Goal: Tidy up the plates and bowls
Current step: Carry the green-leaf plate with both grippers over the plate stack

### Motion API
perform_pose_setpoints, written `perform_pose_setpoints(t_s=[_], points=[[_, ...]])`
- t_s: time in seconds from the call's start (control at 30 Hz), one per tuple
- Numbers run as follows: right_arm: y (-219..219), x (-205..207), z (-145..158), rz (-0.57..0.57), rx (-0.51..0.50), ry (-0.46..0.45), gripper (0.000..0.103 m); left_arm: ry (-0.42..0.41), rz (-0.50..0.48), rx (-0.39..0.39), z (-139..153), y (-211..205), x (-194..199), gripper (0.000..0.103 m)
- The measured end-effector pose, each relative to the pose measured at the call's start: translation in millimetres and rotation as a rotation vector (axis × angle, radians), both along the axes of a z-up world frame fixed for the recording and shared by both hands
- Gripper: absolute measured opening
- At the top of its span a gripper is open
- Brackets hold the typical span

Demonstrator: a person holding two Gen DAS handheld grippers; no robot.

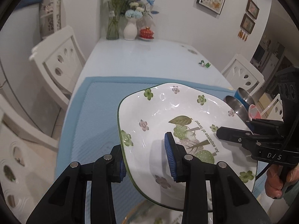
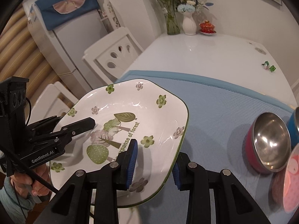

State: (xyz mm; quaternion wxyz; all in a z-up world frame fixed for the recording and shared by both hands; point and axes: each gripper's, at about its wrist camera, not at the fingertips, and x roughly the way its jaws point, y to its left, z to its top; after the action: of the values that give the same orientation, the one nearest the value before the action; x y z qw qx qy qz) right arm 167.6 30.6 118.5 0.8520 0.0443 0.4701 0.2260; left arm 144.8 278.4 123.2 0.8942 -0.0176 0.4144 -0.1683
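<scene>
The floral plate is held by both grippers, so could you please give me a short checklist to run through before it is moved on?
1. Left gripper clamped over the floral plate rim: ok.
2. Right gripper clamped over the opposite rim: ok.
3. Plate clear of the blue mat: ok, it appears lifted and tilted.
4. Plate apart from the pink steel bowl: ok.
5. Open mat space to set the plate down: ok.
6. What lies directly beneath the plate: cannot tell, only a patterned edge shows at the left view's bottom.
</scene>
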Motion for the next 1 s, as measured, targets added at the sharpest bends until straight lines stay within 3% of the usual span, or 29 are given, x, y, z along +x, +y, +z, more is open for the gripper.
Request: perform_pose_setpoints(t_s=[0.37, 0.57, 1.0], points=[[18, -82, 37, 0.013, 0.009, -0.026, 0.032, -0.072, 0.04, -0.015, 35, 17, -78, 0.031], [24, -118, 30, 0.033, -0.013, 0.009, 0.032, -0.036, 0.039, -0.023, 23, 24, -116, 0.031], [24, -176, -16, 0.064, -0.053, 0.139, 0.032, 0.114, 0.035, -0.036, -26, 30, -172, 0.031]])
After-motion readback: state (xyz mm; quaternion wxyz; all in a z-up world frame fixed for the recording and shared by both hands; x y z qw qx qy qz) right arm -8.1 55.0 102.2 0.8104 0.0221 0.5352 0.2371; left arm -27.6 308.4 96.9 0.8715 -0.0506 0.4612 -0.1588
